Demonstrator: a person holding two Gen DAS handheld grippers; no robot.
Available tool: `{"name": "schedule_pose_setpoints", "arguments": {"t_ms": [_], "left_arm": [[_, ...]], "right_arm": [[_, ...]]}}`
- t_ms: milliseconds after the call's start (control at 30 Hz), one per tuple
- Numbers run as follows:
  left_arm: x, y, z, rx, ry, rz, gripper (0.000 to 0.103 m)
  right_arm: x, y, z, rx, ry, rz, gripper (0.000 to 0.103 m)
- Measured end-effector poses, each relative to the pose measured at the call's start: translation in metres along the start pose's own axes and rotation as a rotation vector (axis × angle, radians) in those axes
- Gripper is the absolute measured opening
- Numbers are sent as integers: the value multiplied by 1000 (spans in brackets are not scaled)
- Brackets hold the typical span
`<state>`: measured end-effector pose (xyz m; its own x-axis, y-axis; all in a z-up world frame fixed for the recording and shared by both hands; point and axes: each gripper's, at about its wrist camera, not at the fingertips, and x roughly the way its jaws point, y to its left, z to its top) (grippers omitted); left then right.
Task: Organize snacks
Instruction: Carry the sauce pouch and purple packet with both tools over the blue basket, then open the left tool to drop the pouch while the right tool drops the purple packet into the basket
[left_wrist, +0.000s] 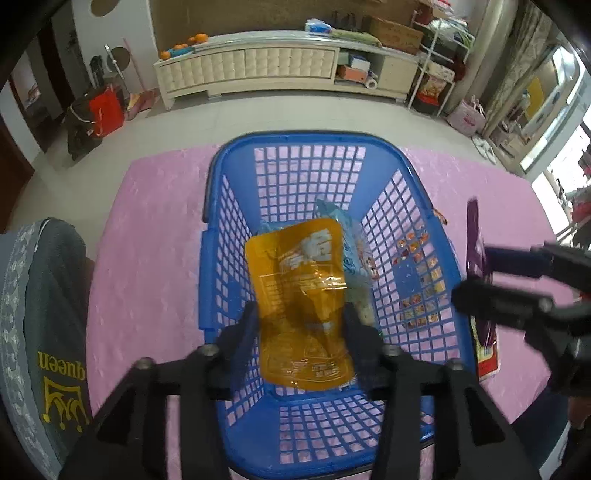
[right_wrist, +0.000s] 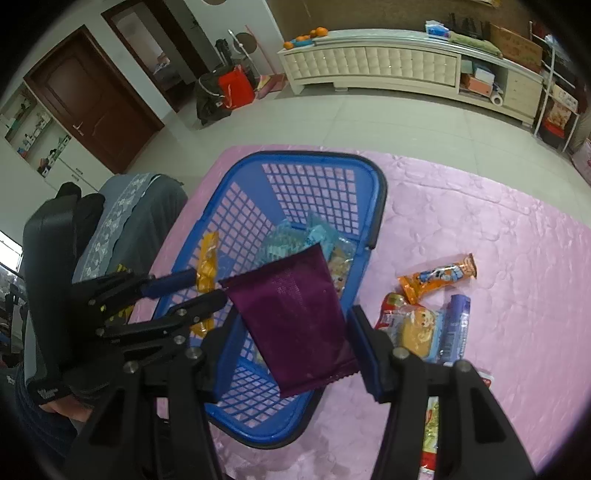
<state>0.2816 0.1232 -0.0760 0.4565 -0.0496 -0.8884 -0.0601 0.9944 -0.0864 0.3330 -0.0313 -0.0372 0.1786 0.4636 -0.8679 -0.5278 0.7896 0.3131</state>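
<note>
Left hand-held gripper (left_wrist: 301, 325) sits half open over the blue plastic lattice basket (left_wrist: 236, 173); the glossy orange pouch (left_wrist: 303, 295) lies between its pads, apparently loose. Right hand-held gripper (right_wrist: 295, 332) pinches a flat purple foil packet (right_wrist: 295, 314) above the basket rim. More wrapped snacks (right_wrist: 424, 325) lie on the pink embossed counter (right_wrist: 480, 221).

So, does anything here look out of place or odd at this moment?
Nothing looks damaged or spilled. The orange pouch hangs tilted between the left gripper fingers above the blue basket. The right gripper holds a purple packet at the basket rim. Several snacks lie loose on the pink cloth.
</note>
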Motion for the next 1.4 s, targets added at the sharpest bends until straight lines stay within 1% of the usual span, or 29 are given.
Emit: {"name": "schedule_pose_setpoints", "arguments": {"t_ms": [100, 167, 333, 433, 600, 767, 800, 867, 933, 1000, 1133, 1267, 1400], "left_arm": [[-12, 7, -1, -39, -22, -12, 58], [-20, 9, -4, -44, -31, -12, 60], [-43, 15, -17, -48, -57, 1, 60], [-58, 19, -23, -56, -79, -1, 60], [-76, 27, -29, -64, -104, 0, 60], [-85, 35, -28, -68, -126, 2, 60], [-85, 39, -26, -72, -131, 3, 61], [-84, 44, -24, -78, -138, 4, 65], [-83, 49, -21, -82, -147, 5, 65], [-78, 56, -18, -90, -156, -1, 65], [-66, 69, -12, -108, -146, -2, 65], [-53, 82, -5, -131, -142, 2, 65], [-34, 99, 1, -172, -125, -18, 65]], "right_arm": [[-2, 2, -5, -5, 3, -7, 60], [-6, 3, -8, 2, 2, -10, 60], [-18, 10, -14, 5, -9, -10, 60], [-26, 21, -15, -16, -21, -16, 60], [-32, 40, -10, -68, -38, -25, 60], [-27, 54, 2, -106, -38, -27, 60], [-24, 58, 5, -119, -36, -29, 60], [-18, 62, 12, -137, -29, -37, 60], [-11, 63, 18, -144, -22, -45, 60], [-1, 62, 25, -129, -8, -45, 60], [22, 61, 38, -84, 24, -8, 60], [42, 64, 51, -85, 27, -45, 60], [62, 62, 62, -70, 51, -73, 60]]}}
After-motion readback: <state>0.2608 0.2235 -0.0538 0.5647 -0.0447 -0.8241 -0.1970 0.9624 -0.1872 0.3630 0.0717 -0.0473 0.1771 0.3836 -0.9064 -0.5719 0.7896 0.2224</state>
